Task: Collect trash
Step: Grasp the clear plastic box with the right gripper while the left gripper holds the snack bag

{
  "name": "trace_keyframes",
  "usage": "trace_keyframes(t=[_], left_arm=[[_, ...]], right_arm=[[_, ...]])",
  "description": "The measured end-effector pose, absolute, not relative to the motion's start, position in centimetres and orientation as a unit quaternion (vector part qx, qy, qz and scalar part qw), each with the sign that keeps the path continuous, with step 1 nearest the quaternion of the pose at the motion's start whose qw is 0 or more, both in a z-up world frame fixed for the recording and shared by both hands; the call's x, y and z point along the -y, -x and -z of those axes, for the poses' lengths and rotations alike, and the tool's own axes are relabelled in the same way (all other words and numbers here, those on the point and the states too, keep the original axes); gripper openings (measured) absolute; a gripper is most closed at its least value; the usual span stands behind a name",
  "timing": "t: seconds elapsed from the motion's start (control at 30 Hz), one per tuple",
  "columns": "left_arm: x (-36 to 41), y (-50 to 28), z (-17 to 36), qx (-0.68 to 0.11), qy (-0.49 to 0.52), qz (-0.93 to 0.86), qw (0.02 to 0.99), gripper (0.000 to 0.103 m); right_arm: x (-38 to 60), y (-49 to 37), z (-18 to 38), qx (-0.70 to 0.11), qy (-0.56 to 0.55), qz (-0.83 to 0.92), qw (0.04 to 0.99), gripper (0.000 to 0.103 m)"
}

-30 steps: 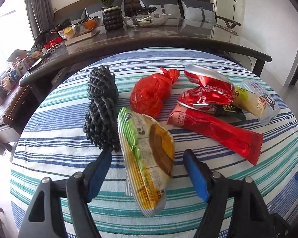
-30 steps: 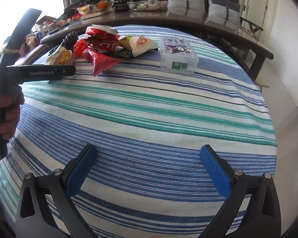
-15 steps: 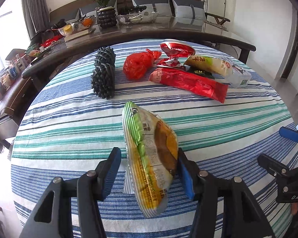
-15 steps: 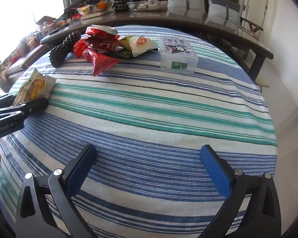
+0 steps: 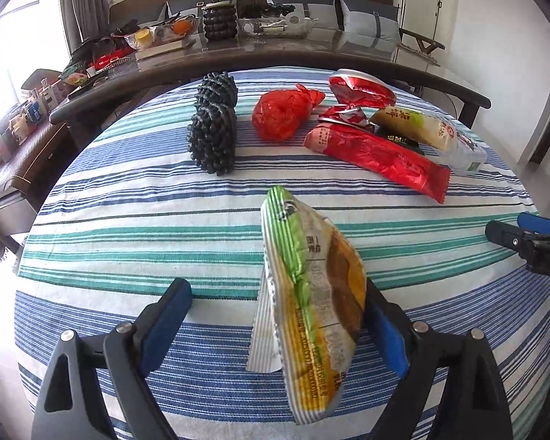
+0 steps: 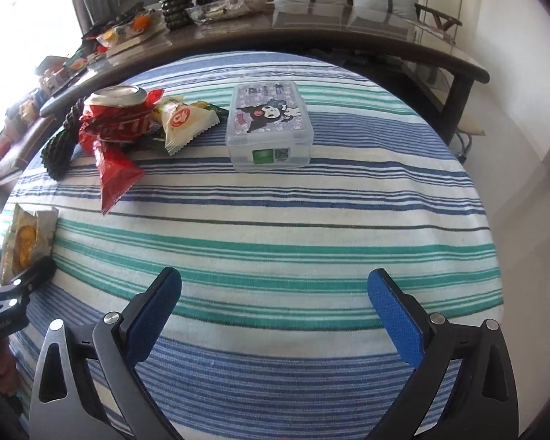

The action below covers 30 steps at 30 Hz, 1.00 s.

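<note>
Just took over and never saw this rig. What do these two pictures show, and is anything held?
No robot: a person holds a two-finger gripper in each hand, each with a fisheye camera looking along its fingers. One picture is from the left gripper, the other from the right gripper. On the striped tablecloth lie a red wrapper, red bag, crushed can, snack pack, black bumpy object and clear box. A green-yellow wrapper stands between the left fingers, but they are spread, so not clamped. The right is open, empty.

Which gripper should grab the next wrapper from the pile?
Right. The right gripper is open and empty, facing the pile with the long red wrapper nearest. The left gripper has the green-and-yellow snack packet between its fingers.
</note>
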<state>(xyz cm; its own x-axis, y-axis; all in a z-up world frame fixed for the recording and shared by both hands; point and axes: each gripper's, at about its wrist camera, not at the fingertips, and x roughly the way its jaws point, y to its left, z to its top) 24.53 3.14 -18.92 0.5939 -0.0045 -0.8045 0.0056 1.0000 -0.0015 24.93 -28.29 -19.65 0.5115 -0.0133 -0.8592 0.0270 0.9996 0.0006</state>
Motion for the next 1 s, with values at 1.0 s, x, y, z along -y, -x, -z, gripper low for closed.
trace_keyframes(t=[1.0], left_arm=[[-4.8,-23.3,18.8,-0.48,-0.021,0.038,0.876,0.098]], right_arm=[[22.8,-19.1,19.9,-0.462,0.044,-0.036,0.885,0.09]])
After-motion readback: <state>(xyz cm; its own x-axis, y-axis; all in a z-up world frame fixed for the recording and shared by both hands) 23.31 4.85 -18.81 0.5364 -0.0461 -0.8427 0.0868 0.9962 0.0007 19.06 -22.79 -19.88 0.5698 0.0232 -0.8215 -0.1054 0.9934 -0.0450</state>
